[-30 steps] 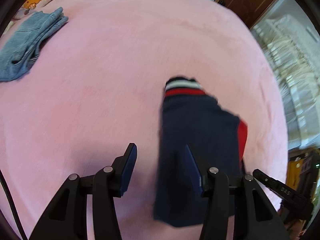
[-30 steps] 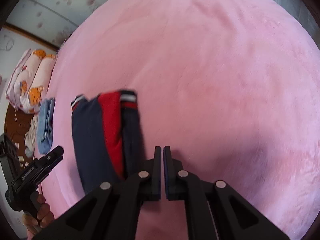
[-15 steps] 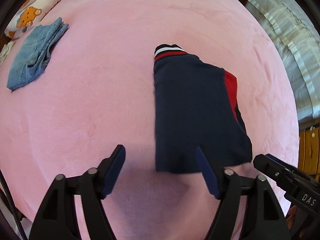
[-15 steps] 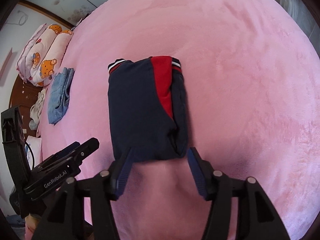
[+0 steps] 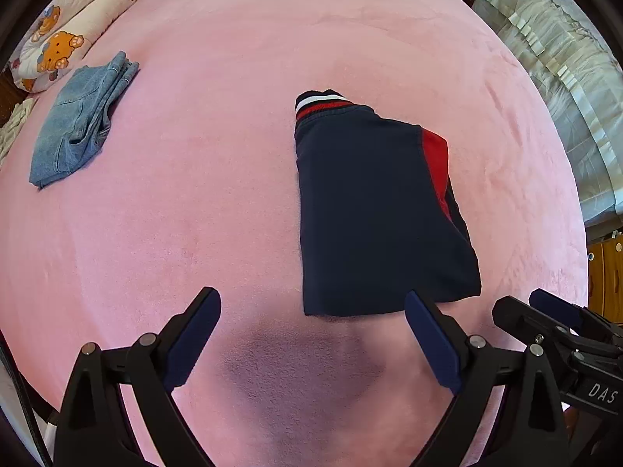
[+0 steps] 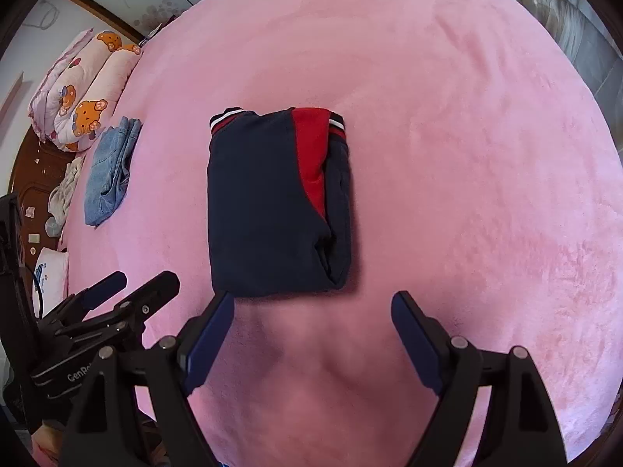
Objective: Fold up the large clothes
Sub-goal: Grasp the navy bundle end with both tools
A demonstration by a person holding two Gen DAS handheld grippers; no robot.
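A navy garment with a red panel and striped cuffs (image 5: 370,210) lies folded into a compact rectangle on the pink bed cover (image 5: 218,124); it also shows in the right wrist view (image 6: 272,202). My left gripper (image 5: 311,330) is open and empty, hovering just short of the garment's near edge. My right gripper (image 6: 313,330) is open and empty, also just short of the near edge. Each gripper shows at the edge of the other's view.
Folded blue jeans (image 5: 81,124) lie at the far left of the bed, also in the right wrist view (image 6: 111,171). A bear-print quilt (image 6: 81,89) sits beyond them. A grey ruffled bedspread (image 5: 564,78) is to the right, past the bed edge.
Both grippers have let go of the garment, opened wide and pulled back. The garment now lies flat and folded on the bed.
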